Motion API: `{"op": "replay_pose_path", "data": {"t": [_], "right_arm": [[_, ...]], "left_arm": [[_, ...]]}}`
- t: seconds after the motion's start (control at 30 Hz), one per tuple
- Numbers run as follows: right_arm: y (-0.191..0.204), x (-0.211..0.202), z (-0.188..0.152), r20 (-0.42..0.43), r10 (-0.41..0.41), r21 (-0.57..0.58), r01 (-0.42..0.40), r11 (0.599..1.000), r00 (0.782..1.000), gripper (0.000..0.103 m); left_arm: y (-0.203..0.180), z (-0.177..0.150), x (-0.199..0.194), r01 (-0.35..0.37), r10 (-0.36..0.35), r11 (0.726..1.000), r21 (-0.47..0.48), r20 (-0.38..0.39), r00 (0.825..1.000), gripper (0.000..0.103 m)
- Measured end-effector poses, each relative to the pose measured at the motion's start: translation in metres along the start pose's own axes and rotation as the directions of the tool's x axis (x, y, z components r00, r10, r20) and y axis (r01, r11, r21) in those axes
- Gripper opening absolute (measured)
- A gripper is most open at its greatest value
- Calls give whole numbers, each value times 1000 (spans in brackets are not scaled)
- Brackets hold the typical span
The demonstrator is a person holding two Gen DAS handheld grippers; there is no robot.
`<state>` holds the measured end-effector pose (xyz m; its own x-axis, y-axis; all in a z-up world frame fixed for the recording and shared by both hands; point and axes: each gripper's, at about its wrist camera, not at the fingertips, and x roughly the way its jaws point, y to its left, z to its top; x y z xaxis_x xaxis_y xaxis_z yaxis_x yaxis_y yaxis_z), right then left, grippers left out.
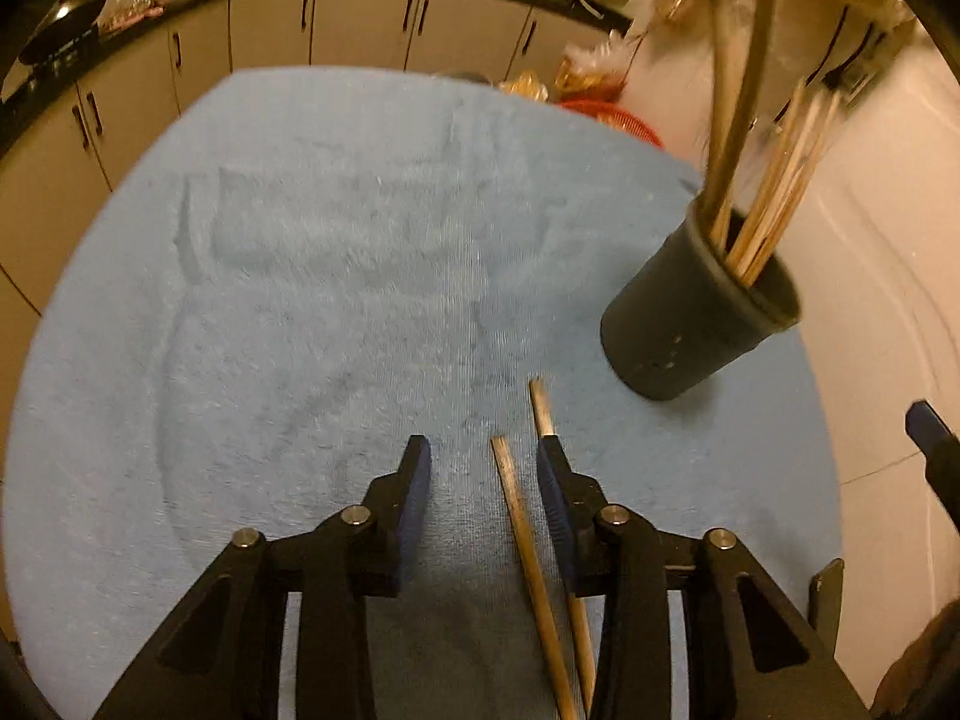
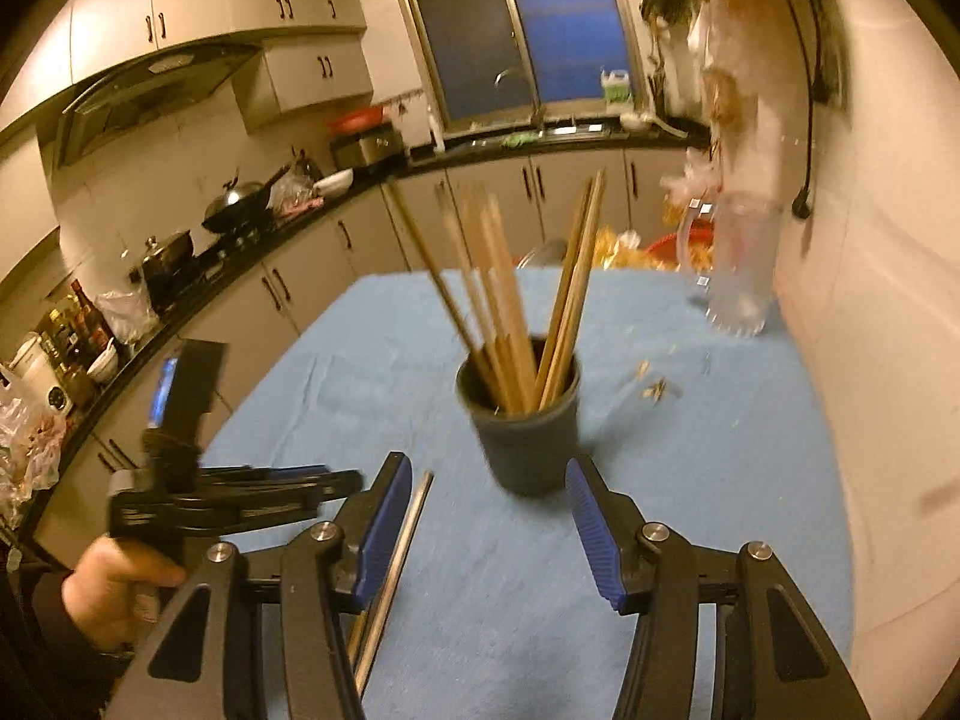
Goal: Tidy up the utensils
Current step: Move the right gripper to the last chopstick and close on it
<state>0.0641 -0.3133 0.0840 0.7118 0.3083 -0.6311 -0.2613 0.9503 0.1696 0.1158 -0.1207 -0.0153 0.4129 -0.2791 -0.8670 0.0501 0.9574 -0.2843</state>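
Note:
A dark cup holding several wooden chopsticks stands on the blue cloth. Two loose chopsticks lie on the cloth in the left wrist view. One chopstick lies between the fingers of my left gripper, close to the right pad and not squeezed. The other chopstick runs under that right finger. My right gripper stands open just short of the cup. A chopstick lies along the inner side of its left pad. My left gripper shows at the left, held by a hand.
A clear glass jar stands at the far right of the cloth, with small scraps beside it. A red basket and food bags sit beyond the table's far edge. Kitchen cabinets and a counter run along the left; a white wall is at the right.

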Motion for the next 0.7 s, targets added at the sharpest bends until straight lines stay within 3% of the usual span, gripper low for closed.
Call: {"op": "replay_pose_path", "data": {"t": [0.07,0.23,0.33,0.4,0.5,0.7], "right_arm": [[-1,7,-4,-17,3,1,-3,1000,1000,57],[-4,23,-9,-47,-1,23,2,1000,999,56],[-7,31,-10,-64,3,42,-1,999,998,55],[-6,40,-12,-78,8,53,-4,999,997,52],[1,57,-16,-110,13,46,-8,999,994,39],[26,111,-19,-207,69,19,-66,998,976,30]], "left_arm": [[-4,1,7,3,-3,1000,10,-17,1000,26],[-17,4,19,-1,2,999,35,-32,999,21],[-20,7,32,-31,34,999,45,-66,997,8],[-16,7,35,-29,32,998,53,-51,998,8],[-3,6,31,-17,19,999,43,-51,999,8],[42,9,22,-4,5,1000,8,-70,998,7]]}}
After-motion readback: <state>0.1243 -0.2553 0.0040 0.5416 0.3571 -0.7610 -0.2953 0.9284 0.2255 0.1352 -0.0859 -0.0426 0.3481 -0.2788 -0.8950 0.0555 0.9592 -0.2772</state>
